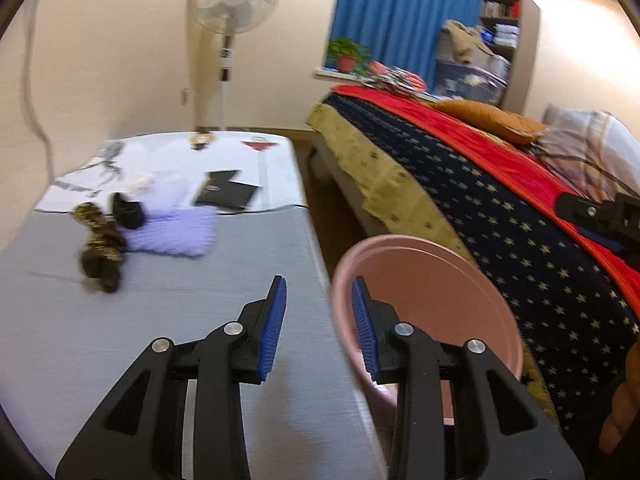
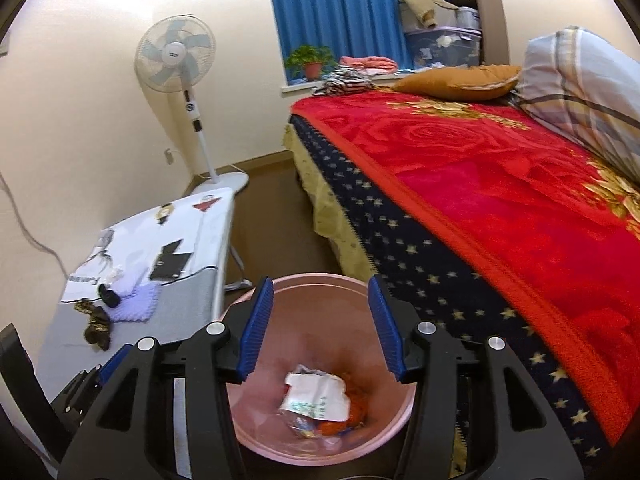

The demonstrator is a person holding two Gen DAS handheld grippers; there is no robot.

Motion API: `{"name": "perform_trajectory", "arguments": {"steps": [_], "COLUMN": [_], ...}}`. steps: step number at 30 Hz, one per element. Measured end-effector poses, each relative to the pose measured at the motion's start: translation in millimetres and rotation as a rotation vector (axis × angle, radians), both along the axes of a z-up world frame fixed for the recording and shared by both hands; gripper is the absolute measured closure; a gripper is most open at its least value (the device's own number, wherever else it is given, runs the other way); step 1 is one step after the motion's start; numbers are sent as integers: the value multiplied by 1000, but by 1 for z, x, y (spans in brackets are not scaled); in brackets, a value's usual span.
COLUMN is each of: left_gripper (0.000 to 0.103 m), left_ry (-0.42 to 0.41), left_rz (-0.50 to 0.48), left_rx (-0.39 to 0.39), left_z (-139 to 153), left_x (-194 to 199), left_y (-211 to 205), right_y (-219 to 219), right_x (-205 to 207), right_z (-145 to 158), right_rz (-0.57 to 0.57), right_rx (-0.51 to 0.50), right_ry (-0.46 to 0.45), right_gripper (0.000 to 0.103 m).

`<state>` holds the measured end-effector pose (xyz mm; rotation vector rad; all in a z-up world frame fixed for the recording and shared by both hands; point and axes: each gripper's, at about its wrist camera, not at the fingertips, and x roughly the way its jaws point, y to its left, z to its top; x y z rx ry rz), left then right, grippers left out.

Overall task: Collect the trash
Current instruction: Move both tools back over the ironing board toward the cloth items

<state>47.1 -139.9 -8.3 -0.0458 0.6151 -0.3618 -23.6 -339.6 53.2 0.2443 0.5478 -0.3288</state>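
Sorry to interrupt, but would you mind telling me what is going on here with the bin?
A person holding a gripper in each hand is collecting trash in a bedroom. The right gripper hangs open over the pink bin, with nothing between its pads; crumpled wrappers lie at the bottom. The left gripper is open and empty too, above the edge of the grey table, where a few small items lie.
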Motion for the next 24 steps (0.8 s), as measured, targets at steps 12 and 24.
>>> {"name": "perform_trajectory", "arguments": {"steps": [12,24], "left_gripper": [69,69], "left_ry": [-22,-30], "left_rz": [238,356], "left_rx": [-9,-24], "left_z": [2,0], "left_x": [9,25], "left_y": [71,100], "right_y": [60,93], "right_x": [34,77], "right_z": [-11,-30], "right_rz": [231,357], "right_rx": [61,157], "right_ry": [-31,-32], "right_gripper": [77,79]}}
